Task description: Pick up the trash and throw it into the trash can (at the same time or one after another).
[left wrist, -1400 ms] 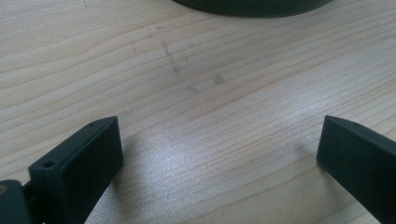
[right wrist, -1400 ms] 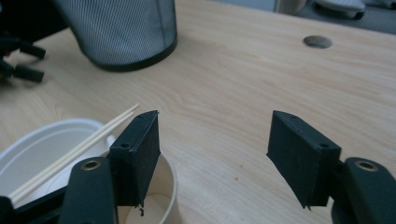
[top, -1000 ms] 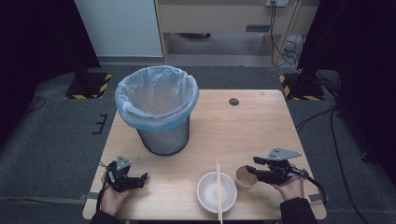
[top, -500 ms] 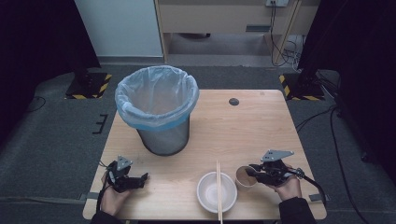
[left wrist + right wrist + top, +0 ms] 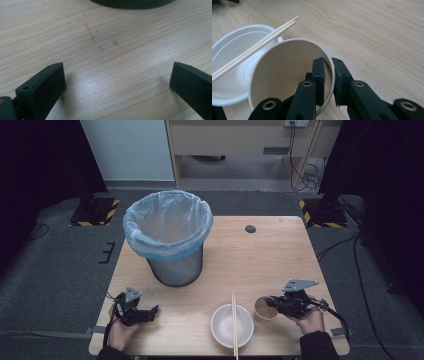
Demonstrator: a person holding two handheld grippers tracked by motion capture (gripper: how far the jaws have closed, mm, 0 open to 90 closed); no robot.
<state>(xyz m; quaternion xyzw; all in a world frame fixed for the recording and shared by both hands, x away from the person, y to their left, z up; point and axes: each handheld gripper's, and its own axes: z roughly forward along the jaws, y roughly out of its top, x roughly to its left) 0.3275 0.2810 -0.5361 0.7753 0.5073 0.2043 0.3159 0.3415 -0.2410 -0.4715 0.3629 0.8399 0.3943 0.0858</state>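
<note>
Two tongs: right tongs (image 5: 328, 82) pinch the paper cup (image 5: 284, 75) rim near the tabletop's (image 5: 260, 265) front edge; left tongs (image 5: 117, 82) gape, empty. Thin wall may buckle, nudging chopsticks (image 5: 254, 48) off the bowl (image 5: 232, 82).

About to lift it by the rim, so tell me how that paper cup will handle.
The paper cup looks empty, so probably light. Its thin wall, pinched by the right gripper, may flex or dent. Likely tips easily once released.
</note>
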